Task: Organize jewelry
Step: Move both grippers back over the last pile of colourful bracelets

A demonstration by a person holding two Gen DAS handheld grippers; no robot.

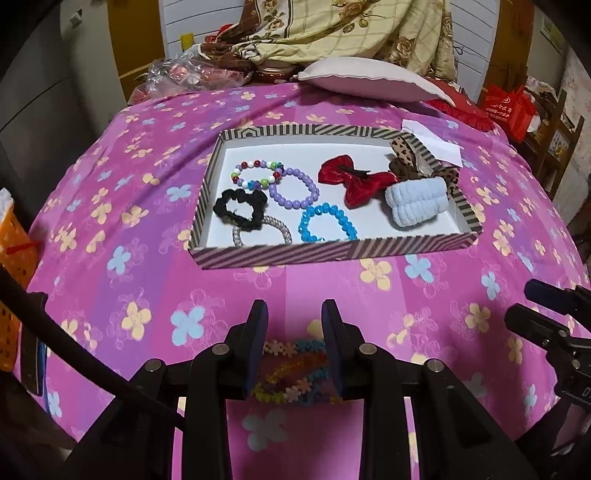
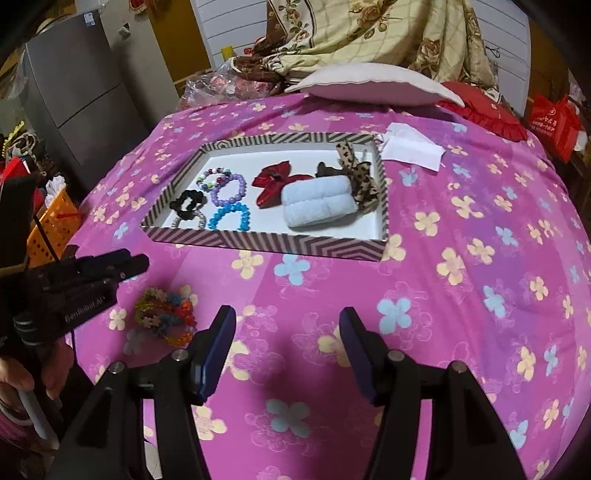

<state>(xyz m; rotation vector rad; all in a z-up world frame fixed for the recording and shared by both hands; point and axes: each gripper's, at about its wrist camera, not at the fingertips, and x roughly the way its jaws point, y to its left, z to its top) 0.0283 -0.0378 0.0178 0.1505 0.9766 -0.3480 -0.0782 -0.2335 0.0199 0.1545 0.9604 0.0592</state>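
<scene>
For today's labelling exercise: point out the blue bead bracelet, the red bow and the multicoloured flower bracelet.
Blue bead bracelet [image 1: 327, 222]: left wrist view, on its beads.
Red bow [image 1: 354, 179]: left wrist view, centre knot.
Multicoloured flower bracelet [image 2: 165, 311]: right wrist view, middle of the bunch.

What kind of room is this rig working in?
Most likely a bedroom at home: the work surface is a bed with a pink floral bedsheet, a pillow and a bundled floral quilt at its head. A grey fridge stands beside it.
</scene>
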